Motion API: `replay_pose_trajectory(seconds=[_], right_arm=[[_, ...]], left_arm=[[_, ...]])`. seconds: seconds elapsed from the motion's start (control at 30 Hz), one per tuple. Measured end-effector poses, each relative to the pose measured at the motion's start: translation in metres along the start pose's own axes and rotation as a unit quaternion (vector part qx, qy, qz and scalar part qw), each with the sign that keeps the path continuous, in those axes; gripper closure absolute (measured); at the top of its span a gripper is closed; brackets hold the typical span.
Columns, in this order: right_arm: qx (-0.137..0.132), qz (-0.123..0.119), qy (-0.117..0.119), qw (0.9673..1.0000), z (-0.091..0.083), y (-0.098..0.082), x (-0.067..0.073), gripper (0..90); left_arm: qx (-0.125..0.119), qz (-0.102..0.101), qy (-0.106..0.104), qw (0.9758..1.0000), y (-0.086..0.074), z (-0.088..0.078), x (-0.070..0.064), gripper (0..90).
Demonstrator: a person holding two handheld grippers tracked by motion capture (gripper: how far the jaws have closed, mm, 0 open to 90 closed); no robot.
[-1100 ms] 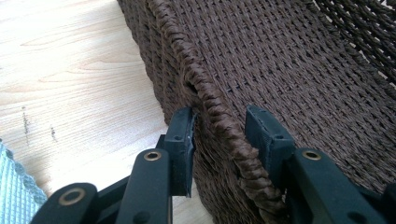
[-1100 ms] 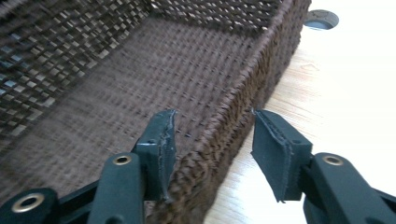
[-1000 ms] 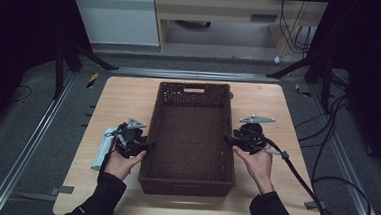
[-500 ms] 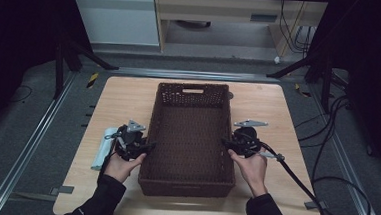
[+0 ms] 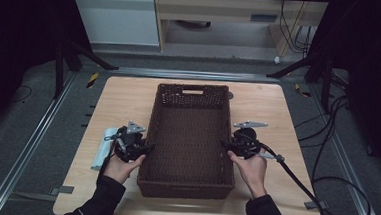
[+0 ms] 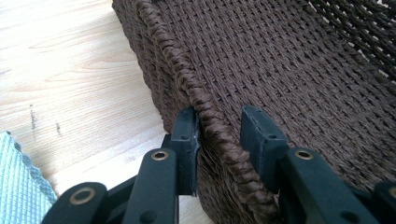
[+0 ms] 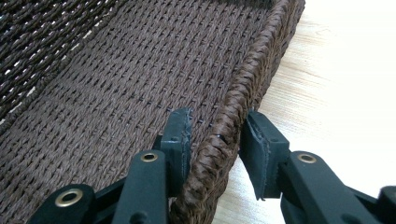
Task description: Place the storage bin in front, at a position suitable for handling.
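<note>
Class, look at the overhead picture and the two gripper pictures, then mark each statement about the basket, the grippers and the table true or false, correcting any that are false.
1. The woven basket has nothing in it. True.
2. The left gripper straddles the basket's braided rim, one jaw outside, one inside. True.
3. The right gripper hangs over bare table, away from the basket. False: its jaws straddle the rim of the basket's right wall.
4. A pale green cloth lies inside the basket. False: it lies on the table, left of the basket, beside the left gripper.
5. The basket's far end wall has a handle slot. True.
</note>
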State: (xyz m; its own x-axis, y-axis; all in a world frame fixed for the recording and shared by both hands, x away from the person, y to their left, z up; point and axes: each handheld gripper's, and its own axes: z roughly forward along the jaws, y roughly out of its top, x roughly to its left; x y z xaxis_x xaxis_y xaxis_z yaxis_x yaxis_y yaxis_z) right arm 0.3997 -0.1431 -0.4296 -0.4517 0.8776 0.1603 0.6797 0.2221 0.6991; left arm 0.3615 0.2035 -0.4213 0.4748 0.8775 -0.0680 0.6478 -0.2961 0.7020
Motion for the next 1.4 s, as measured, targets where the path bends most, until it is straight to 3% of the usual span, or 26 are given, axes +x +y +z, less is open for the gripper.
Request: replay_pose_trajectory(seconds=[0.37, 0.63, 0.83, 0.97, 1.2, 1.4], right_arm=[[0.001, 0.007, -0.006, 1.0, -0.004, -0.004, 0.002, 64.7], [0.003, 0.007, -0.018, 0.9998, -0.008, -0.007, 0.005, 65.1], [0.005, 0.003, -0.012, 0.9999, -0.007, -0.006, 0.003, 64.3], [0.005, 0.0, -0.01, 0.9999, -0.006, -0.005, 0.002, 64.1], [0.006, -0.002, -0.007, 1.0, -0.005, -0.004, 0.001, 64.1], [0.008, -0.004, -0.006, 0.9999, -0.006, -0.003, -0.001, 60.1]], left_arm=[[-0.005, -0.009, -0.011, 0.9999, -0.004, -0.003, -0.002, 65.6], [-0.002, -0.016, -0.012, 0.9998, -0.001, 0.0, 0.004, 51.4], [-0.008, -0.01, -0.013, 0.9998, 0.002, -0.007, 0.006, 49.1], [-0.002, 0.005, -0.011, 0.9999, 0.002, -0.004, 0.003, 49.9], [0.0, 0.004, -0.017, 0.9999, 0.002, -0.002, 0.005, 50.0], [-0.022, 0.003, -0.013, 0.9997, 0.01, -0.022, 0.013, 47.7]])
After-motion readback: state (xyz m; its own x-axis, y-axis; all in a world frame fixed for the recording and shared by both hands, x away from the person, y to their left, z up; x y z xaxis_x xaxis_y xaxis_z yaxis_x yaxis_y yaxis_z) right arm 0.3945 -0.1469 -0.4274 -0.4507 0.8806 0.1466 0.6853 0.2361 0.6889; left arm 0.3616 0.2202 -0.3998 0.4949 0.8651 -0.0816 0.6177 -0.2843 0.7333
